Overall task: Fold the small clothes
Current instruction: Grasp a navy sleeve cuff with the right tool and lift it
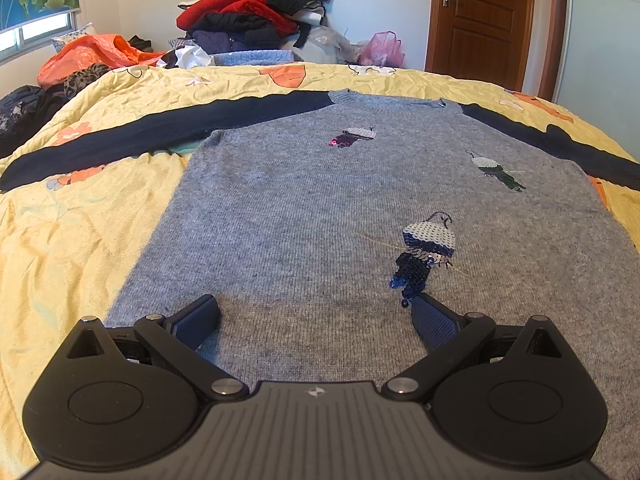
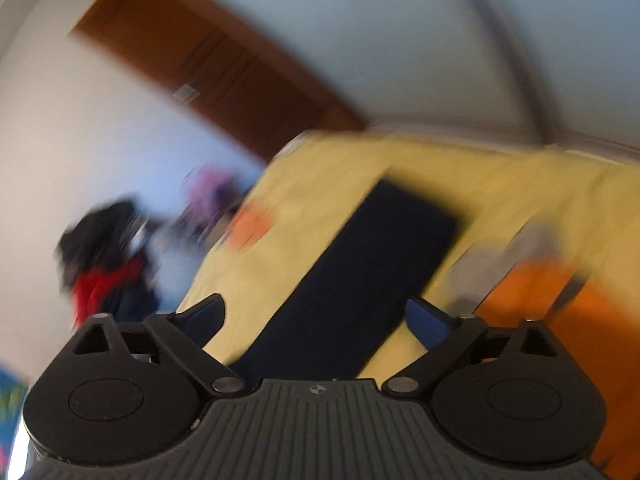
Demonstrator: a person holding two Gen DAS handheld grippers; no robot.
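A grey knitted sweater with navy sleeves and sequin patches [image 1: 304, 200] lies flat on the bed's yellow flowered quilt [image 1: 72, 240], its hem hidden under the left tongs [image 1: 316, 320], which gape empty above it. The right view is badly blurred: the right tongs [image 2: 316, 320] stand wide, nothing between them, over one navy sleeve [image 2: 360, 272].

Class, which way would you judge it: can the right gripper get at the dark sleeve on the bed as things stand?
Probably yes. The right gripper is open, the dark sleeve lies flat on the yellow quilt between its fingers, and nothing covers it, though the view is blurred.
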